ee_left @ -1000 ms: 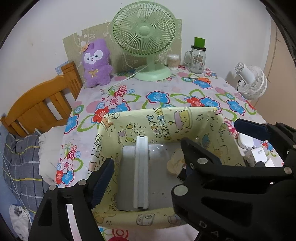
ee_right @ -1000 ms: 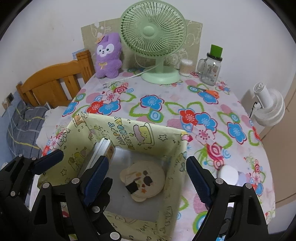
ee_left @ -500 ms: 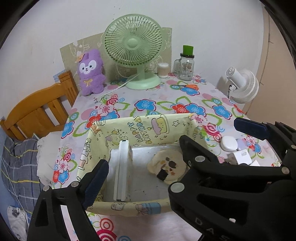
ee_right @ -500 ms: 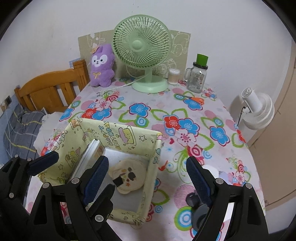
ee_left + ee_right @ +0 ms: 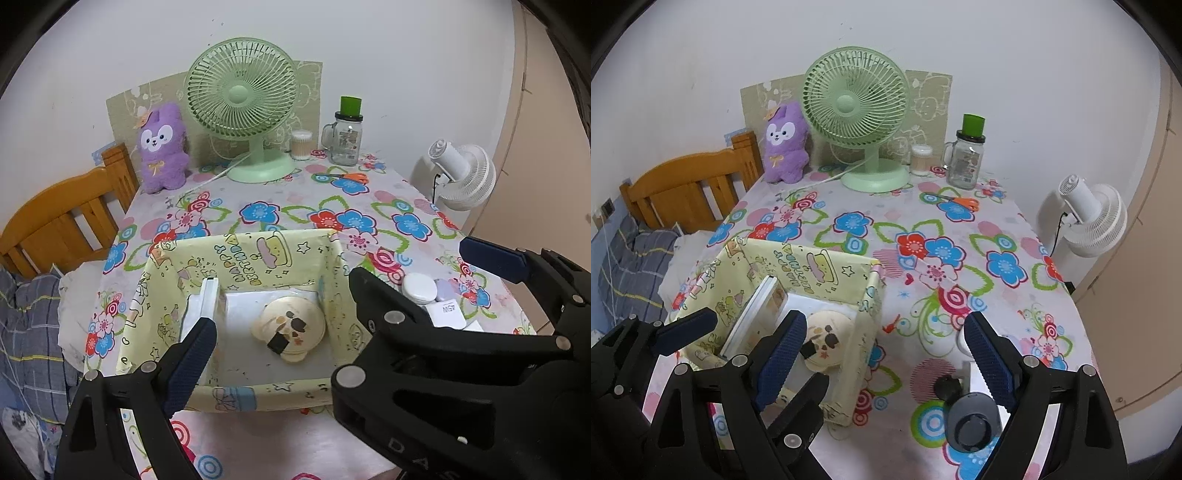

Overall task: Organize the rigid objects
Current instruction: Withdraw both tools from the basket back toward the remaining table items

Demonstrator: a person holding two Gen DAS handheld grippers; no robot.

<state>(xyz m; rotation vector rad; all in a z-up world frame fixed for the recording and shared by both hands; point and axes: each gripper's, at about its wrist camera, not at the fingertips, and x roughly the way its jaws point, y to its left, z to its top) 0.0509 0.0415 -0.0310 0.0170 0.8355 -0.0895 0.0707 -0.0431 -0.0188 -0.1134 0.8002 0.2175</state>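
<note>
Flower-printed cloth covers the table, with a wooden bed frame at its left. On the near left part of the table sits a pale yellow cartoon-printed box, open-topped, holding a flat white case leaning on its left wall and a round beige bear-shaped compact lying flat. The left gripper hangs spread and empty above it. The right gripper, jaws opening, has nothing between them; beside it lies a grey round device.
</note>
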